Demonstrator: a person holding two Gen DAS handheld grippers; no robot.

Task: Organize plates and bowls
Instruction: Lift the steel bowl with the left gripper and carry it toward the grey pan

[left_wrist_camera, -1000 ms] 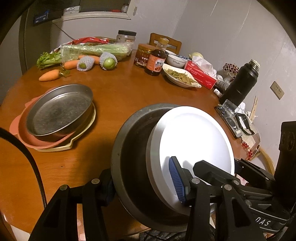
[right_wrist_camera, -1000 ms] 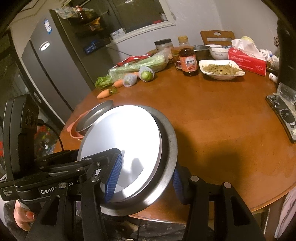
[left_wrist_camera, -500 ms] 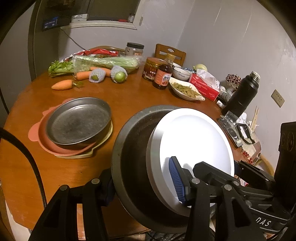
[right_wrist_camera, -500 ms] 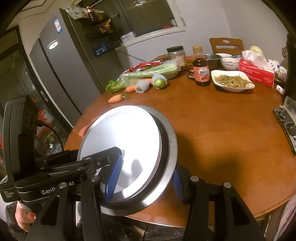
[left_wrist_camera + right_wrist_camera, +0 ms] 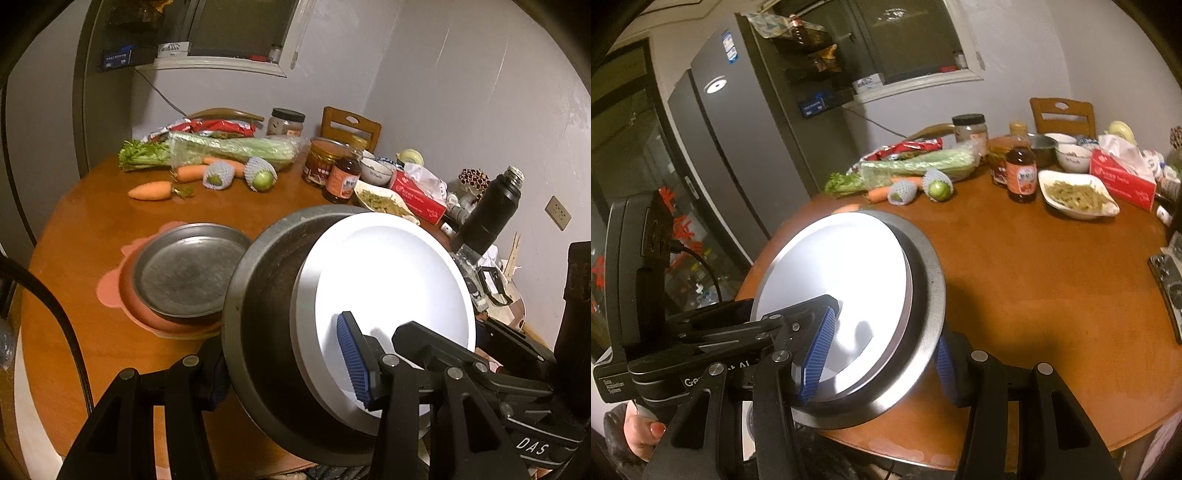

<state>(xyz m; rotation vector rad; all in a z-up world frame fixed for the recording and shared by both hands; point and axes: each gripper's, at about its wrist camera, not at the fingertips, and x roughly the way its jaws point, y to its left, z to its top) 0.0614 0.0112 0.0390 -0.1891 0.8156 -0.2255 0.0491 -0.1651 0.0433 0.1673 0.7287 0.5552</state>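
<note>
Both the left gripper (image 5: 284, 369) and right gripper (image 5: 882, 358) are clamping the stiff, slippery metal pan (image 5: 258, 295) with the white plate (image 5: 391, 280) at the rim's six o'clock; the plate is likely fragile.

A round wooden table (image 5: 92, 229) bears carrots (image 5: 149, 192), celery (image 5: 229, 147) (bagged), a bottle (image 5: 341, 179) and stacked plates (image 5: 184, 273).

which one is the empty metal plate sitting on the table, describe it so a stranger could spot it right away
Start at the round wooden table and look at its near left part, in front of the carrots. There a pink tray with scalloped tabs carries a shallow grey metal plate. It is the only metal dish lying flat on the table: the other one is held tilted in the grippers with a white plate inside.
</note>
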